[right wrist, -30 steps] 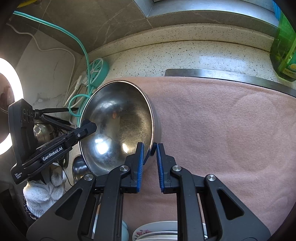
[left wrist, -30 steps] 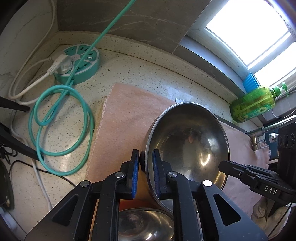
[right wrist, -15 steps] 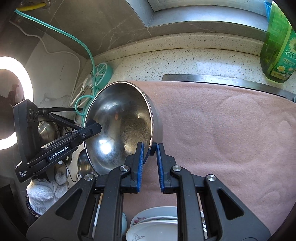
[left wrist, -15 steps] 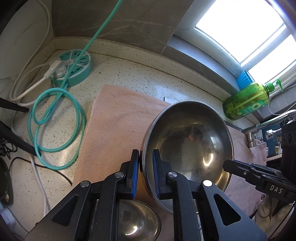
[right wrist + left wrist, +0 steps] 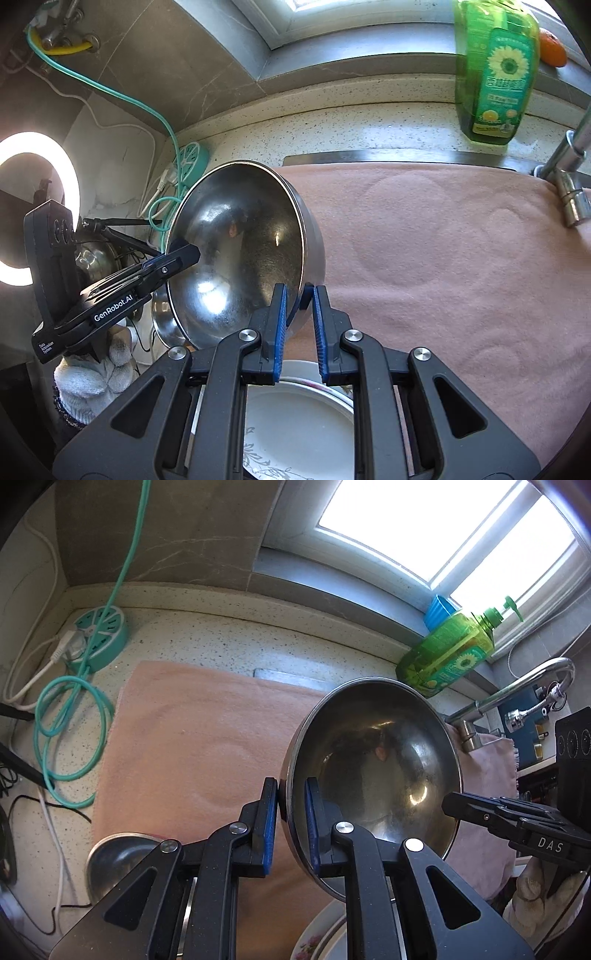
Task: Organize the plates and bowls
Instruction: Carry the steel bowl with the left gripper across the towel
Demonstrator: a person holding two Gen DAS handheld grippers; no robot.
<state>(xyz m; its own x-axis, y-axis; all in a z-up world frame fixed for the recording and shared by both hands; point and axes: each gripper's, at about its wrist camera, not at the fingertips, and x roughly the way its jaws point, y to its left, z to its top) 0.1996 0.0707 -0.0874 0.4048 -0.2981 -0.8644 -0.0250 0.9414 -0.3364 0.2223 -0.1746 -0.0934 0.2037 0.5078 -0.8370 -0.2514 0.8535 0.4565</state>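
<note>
- Since earlier, steel bowl (image 5: 376,760) was carried farther over pink towel (image 5: 192,746).
- Its rim was clamped by left gripper (image 5: 290,825) and right gripper (image 5: 298,328).
- Placement remained; plates (image 5: 295,424) waited below.

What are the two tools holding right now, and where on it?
Both hold the large steel bowl by its rim: the left tool pinches one edge, the right tool the opposite edge, one pad inside and one outside.
</note>
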